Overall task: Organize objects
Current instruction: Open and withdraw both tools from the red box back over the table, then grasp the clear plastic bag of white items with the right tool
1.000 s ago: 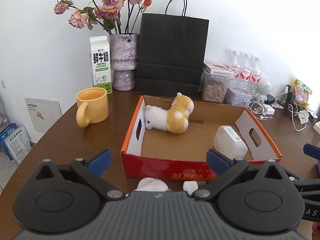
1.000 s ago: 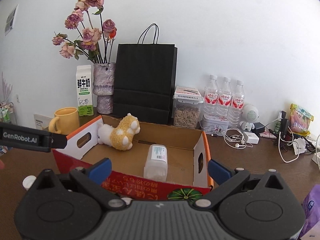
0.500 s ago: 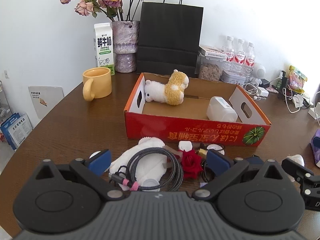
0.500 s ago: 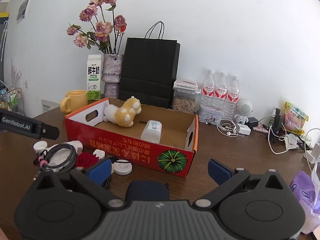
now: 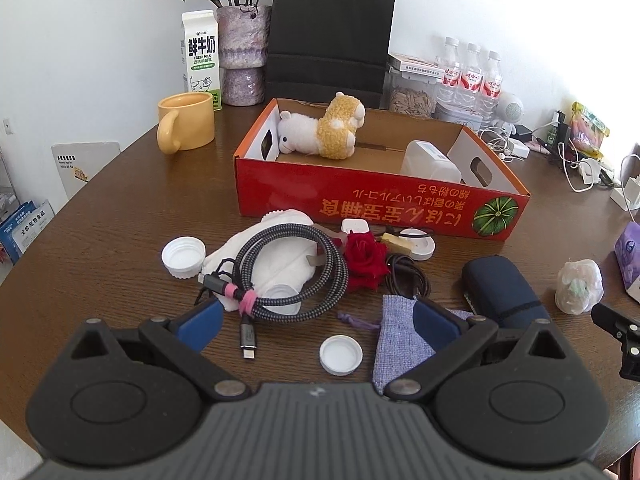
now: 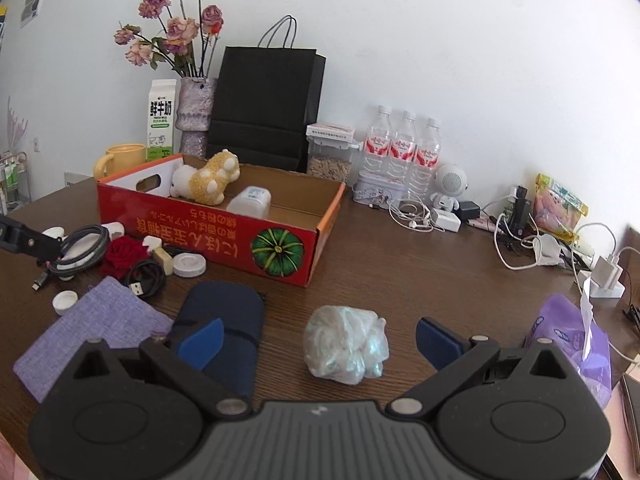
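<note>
Your left gripper (image 5: 316,322) hangs above the brown worktop (image 5: 100,248) with its blue fingers (image 5: 200,322) spread wide and holding nothing; a small white cap (image 5: 341,354) lies between them, and the coiled braided cable (image 5: 292,276) sits at 12 o'clock from the cap, draped over a white cloth (image 5: 276,256). Beside the coil at 3 o'clock is the red rose (image 5: 365,258), and the lilac pouch (image 5: 400,340) lies partly under the right-hand finger. Your right gripper (image 6: 318,340) is also wide open and empty, with the crumpled plastic bag (image 6: 346,346) resting on the worktop between its fingers, touching neither. The navy case (image 6: 226,320) lies at 9 o'clock from the bag, under the left-hand finger. At 11 o'clock from the bag stands the red cardboard box (image 6: 224,236), with the plush alpaca (image 6: 206,178) and a clear plastic container (image 6: 250,200) inside it. A purple tissue pack (image 6: 572,344) sits at 3 o'clock from the bag.
</note>
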{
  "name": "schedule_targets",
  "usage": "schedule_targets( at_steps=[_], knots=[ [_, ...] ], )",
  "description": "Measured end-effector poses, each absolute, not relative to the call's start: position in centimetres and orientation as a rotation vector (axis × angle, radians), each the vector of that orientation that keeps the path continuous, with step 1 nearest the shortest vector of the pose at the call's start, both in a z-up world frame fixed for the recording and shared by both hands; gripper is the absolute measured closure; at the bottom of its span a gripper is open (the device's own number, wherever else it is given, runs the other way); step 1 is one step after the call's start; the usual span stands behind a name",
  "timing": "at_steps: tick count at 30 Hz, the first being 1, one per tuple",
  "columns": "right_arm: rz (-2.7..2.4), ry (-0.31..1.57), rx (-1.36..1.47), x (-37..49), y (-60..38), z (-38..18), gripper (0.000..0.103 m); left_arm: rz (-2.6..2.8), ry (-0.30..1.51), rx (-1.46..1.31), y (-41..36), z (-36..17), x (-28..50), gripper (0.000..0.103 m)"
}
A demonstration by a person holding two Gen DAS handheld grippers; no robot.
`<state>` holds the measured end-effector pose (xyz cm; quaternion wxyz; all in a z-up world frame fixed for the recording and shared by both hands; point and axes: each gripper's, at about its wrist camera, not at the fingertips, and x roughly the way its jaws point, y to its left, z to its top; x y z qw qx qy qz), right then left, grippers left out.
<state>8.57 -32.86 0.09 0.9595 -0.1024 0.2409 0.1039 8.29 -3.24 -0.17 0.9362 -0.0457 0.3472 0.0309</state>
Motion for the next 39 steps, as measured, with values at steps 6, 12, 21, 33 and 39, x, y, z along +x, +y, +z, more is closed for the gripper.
schedule_targets(
  at_steps=[6, 12, 21, 33, 39],
  knots=[
    [0.216, 0.520, -0.126, 10.4, -34.9, -1.3, 0.000, 0.061, 0.736, -0.078, -4.5, -0.9, 8.7, 0.000],
    [0.276, 0.557, -0.082, 11.9, -34.9, -2.4, 0.019, 0.054, 0.753, -0.064, -5.5, -1.4, 8.9, 0.000],
    [0.330, 0.532, -0.043, 11.3, -35.1, -2.1, 0.095, 0.028, 0.770, -0.043, -6.9, -1.7, 8.7, 0.000],
    [0.321, 0.486, -0.082, 11.0, -34.8, -1.6, 0.014, 0.004, 0.802, -0.036, -7.9, -2.3, 8.7, 0.000],
    [0.389, 0.524, -0.076, 13.0, -34.2, -1.4, 0.017, -0.003, 0.812, -0.033, -8.3, -2.5, 8.7, 0.000]
  ],
)
